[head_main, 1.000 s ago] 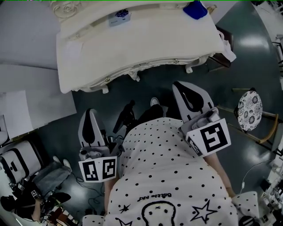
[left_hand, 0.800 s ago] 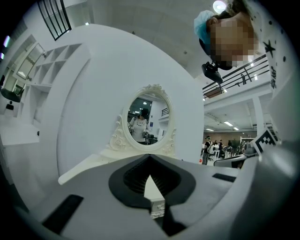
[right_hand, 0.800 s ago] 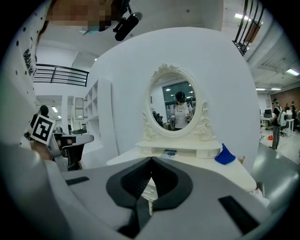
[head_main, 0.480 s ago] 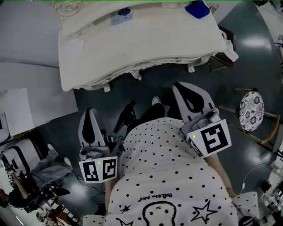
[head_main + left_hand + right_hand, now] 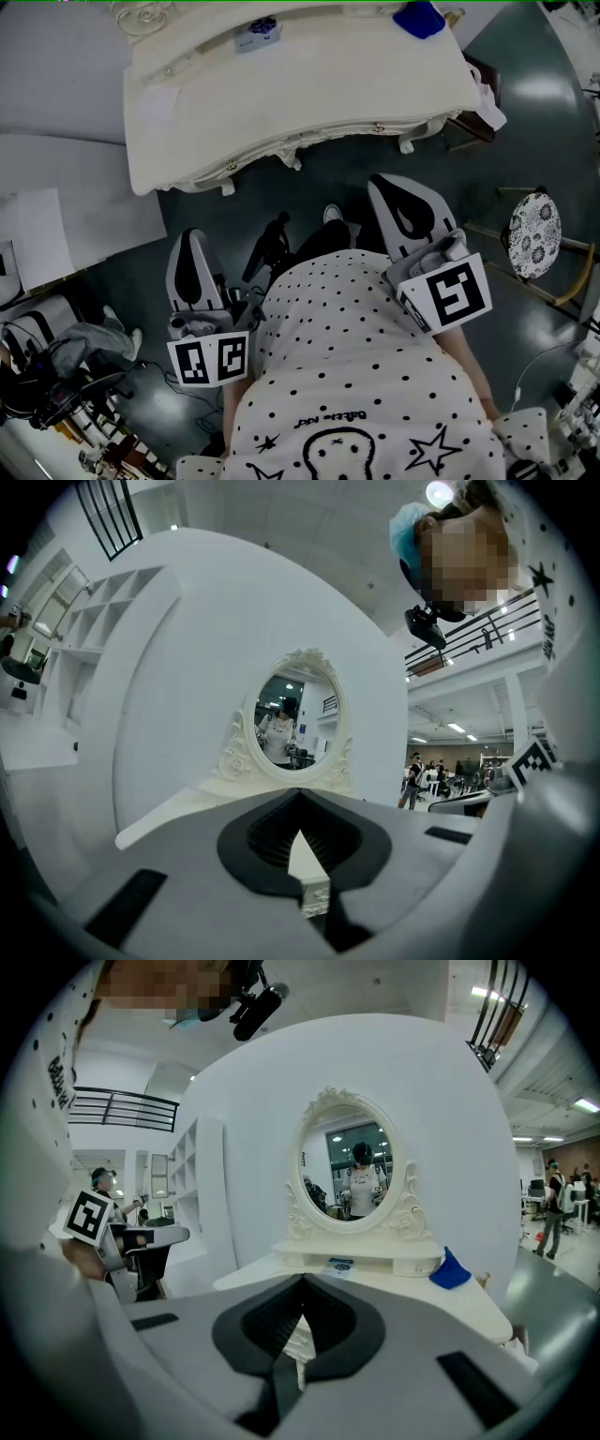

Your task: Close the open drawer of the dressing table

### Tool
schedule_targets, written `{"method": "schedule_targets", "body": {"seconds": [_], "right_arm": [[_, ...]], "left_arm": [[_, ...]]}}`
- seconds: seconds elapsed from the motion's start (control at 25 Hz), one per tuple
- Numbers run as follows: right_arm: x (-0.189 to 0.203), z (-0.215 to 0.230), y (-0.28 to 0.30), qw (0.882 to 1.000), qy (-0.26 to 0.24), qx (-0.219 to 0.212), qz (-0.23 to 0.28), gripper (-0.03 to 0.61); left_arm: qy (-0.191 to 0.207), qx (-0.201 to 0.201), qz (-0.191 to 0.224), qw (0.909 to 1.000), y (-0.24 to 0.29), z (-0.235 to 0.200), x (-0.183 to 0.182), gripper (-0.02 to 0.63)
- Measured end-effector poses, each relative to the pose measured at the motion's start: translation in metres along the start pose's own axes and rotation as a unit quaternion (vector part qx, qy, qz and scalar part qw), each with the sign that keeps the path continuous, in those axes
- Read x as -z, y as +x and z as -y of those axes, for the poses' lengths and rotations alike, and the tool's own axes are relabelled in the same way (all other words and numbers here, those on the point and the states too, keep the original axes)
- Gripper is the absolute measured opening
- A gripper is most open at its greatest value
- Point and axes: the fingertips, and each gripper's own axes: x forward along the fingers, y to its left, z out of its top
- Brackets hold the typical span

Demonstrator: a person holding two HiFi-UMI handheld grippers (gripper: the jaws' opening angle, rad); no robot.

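The cream dressing table [image 5: 281, 94] stands across the top of the head view, its carved drawer front [image 5: 309, 141] facing me; from here I cannot tell how far a drawer stands out. My left gripper [image 5: 190, 236] is held low at the left, shut and empty, well short of the table. My right gripper [image 5: 382, 180] is nearer the table's front, also shut with nothing in it. In the left gripper view the shut left gripper [image 5: 300, 797] points at the oval mirror [image 5: 292, 719]. The right gripper [image 5: 302, 1283] faces the mirror [image 5: 352, 1168] and tabletop [image 5: 403, 1283].
A blue cloth [image 5: 419, 19], a small box [image 5: 255, 35] and a glass dish [image 5: 141, 14] lie on the tabletop. A stool with a patterned seat [image 5: 531, 234] stands at the right. White panels [image 5: 56, 216] lie on the floor at the left; a person with gear [image 5: 84, 342] crouches at bottom left.
Both grippers have stayed where they were. The person at the bottom left has shifted about on the floor.
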Motion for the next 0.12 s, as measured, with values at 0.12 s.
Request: {"method": "schedule_targets", "body": {"seconds": [0.12], "right_arm": [[-0.0003,0.0013,0.0017,1.0,0.0,0.0,-0.001,0.009]], "left_arm": [[-0.001,0.0,-0.002,1.0,0.0022,-0.0005,0.0004,0.011]]}}
